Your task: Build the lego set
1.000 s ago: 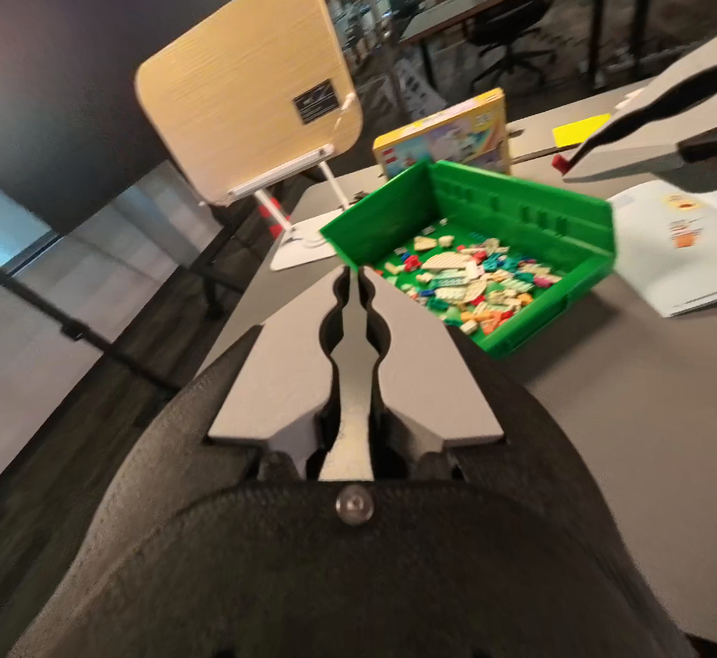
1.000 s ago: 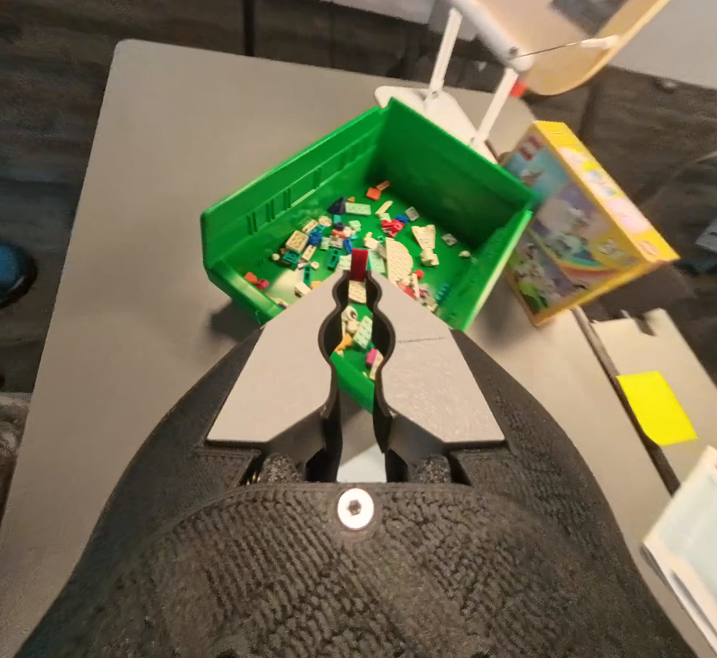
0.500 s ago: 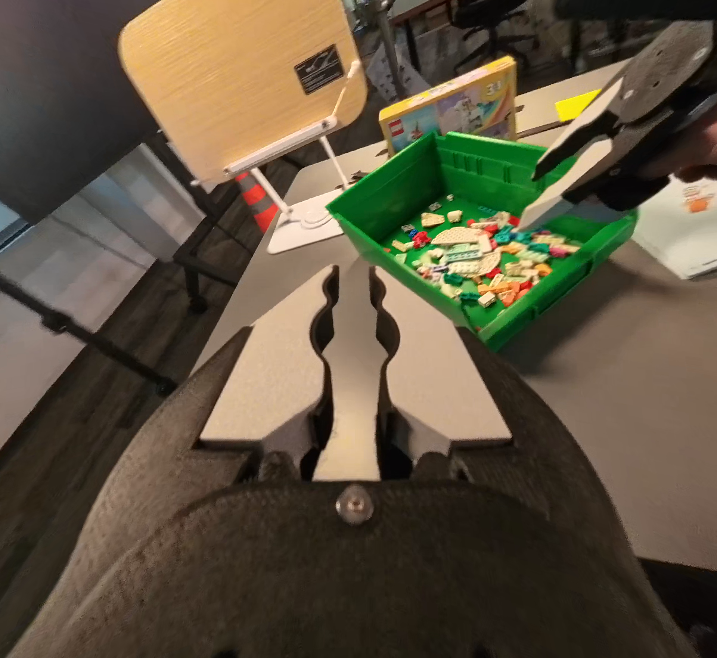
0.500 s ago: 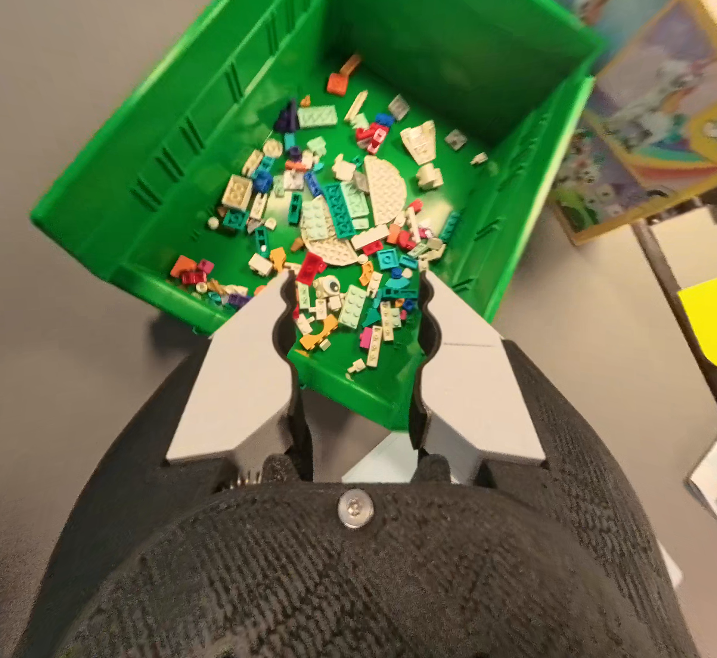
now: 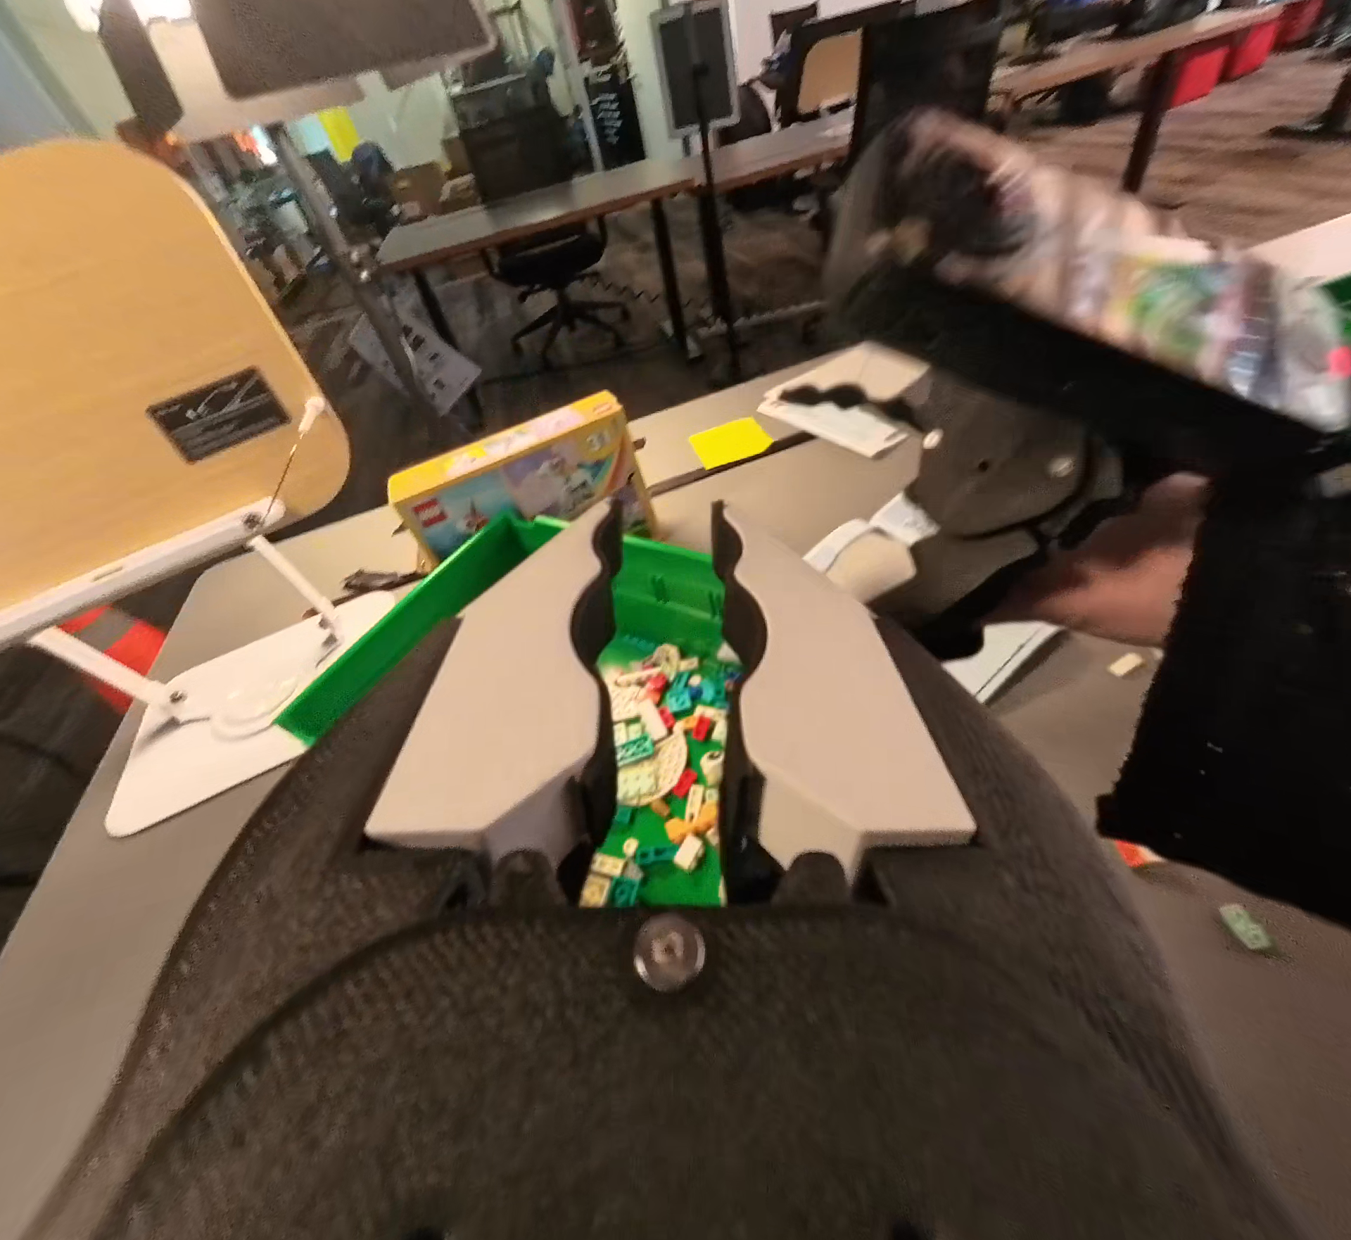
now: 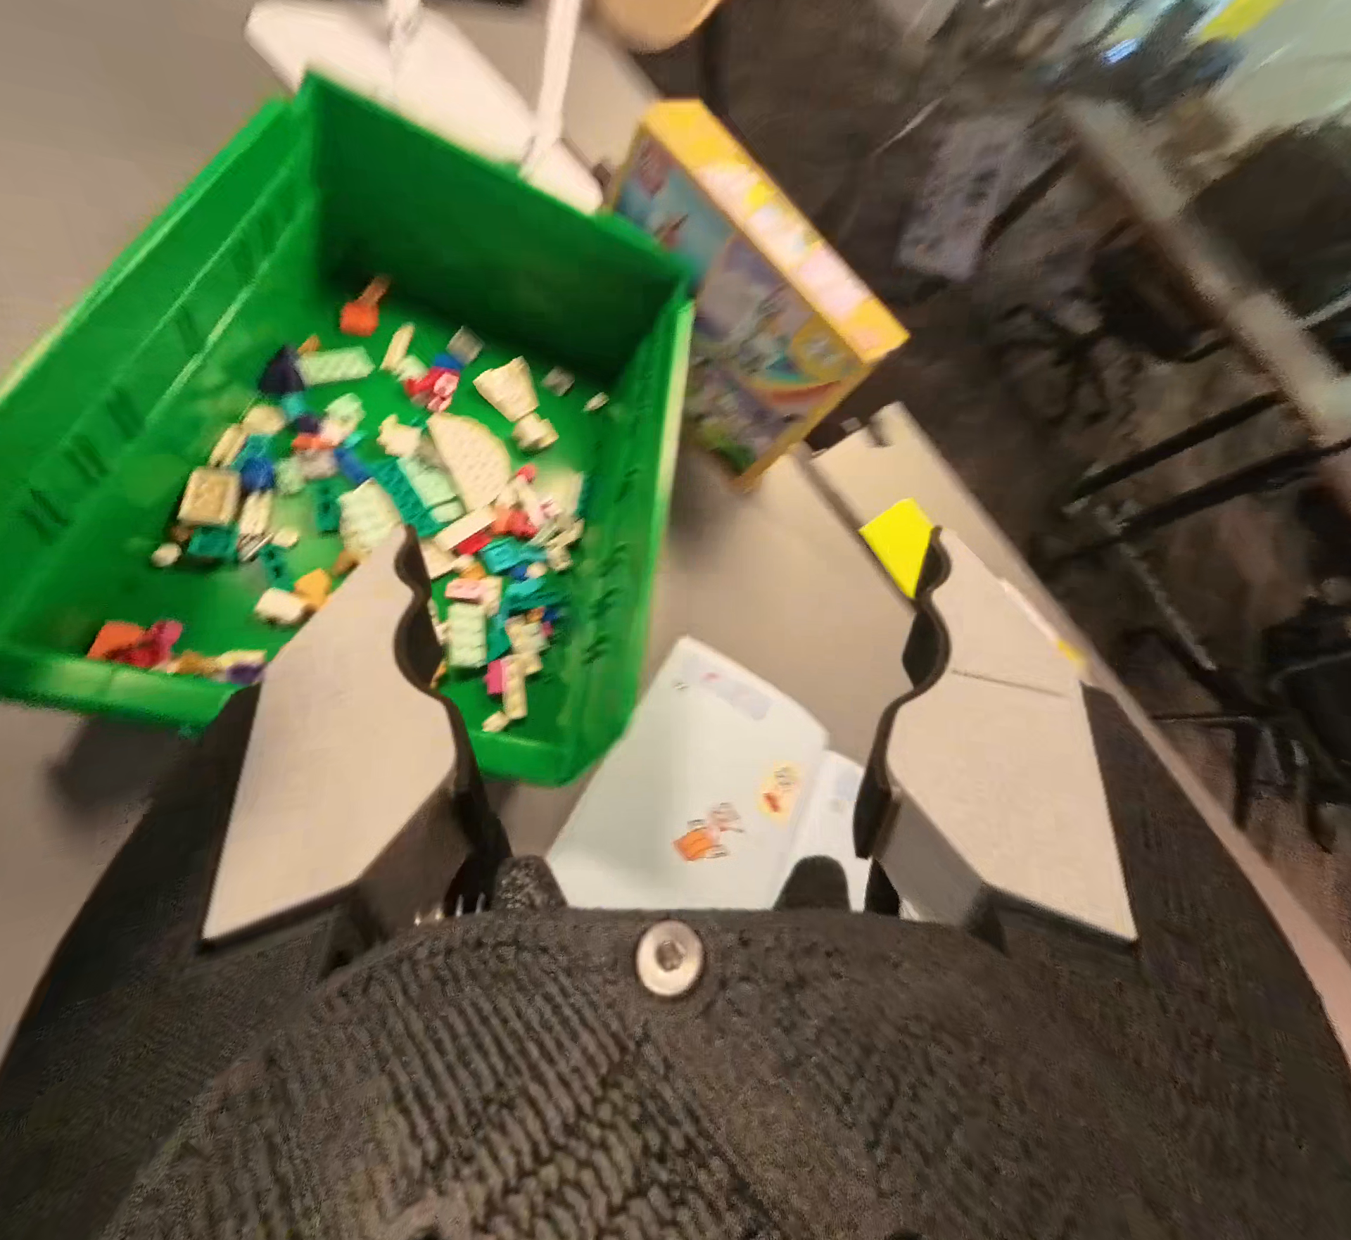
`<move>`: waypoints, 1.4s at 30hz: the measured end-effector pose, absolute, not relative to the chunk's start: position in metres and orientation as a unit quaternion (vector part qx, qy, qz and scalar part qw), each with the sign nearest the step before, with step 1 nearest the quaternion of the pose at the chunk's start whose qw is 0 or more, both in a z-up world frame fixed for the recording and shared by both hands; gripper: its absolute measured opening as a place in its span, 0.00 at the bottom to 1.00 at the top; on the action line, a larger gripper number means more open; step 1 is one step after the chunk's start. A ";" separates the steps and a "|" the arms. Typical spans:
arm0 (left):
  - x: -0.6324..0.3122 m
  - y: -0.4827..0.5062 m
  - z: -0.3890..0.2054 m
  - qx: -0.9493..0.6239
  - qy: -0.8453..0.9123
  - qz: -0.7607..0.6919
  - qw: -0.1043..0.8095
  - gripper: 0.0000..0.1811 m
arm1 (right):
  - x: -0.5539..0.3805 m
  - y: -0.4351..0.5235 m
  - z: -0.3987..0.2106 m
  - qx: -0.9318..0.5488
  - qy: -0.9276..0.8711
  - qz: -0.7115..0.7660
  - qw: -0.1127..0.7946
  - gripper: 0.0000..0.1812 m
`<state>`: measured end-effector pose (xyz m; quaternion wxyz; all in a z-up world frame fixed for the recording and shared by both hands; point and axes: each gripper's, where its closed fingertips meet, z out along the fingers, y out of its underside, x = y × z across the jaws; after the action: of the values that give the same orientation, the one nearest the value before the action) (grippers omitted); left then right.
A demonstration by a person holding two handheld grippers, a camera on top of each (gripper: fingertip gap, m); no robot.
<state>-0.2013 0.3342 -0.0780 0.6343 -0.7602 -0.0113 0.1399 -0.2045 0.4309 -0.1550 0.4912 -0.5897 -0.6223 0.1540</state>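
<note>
My left gripper (image 5: 664, 532) now parted, empty, over bin (image 5: 380, 634) | right gripper (image 6: 669, 547) opened wide, empty, red brick gone | no build yet

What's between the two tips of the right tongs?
In the right wrist view, the open right tongs grip nothing. Between their tips shows the corner of the green bin of lego pieces, then bare grey table and a yellow note.

Right hand-held gripper (image 6: 672, 539) wider (empty)
</note>
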 end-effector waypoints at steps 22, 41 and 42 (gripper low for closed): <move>-0.006 0.415 -0.022 -0.669 0.207 -0.203 0.684 0.19 | 0.346 0.161 0.102 -0.508 -0.129 -0.310 0.793 0.39; -0.033 0.395 -0.078 -0.685 0.031 -0.095 0.722 0.34 | 0.582 -0.070 -0.213 -0.850 0.064 -0.328 0.408 0.49; -0.038 0.390 -0.086 -0.681 0.021 -0.069 0.729 0.35 | 0.589 -0.078 -0.230 -0.865 0.064 -0.316 0.385 0.49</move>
<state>-0.0382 0.3901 -0.0862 0.7289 -0.6809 0.0209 -0.0688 0.5892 -0.0780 -0.2303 0.3849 -0.8648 0.0636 -0.3160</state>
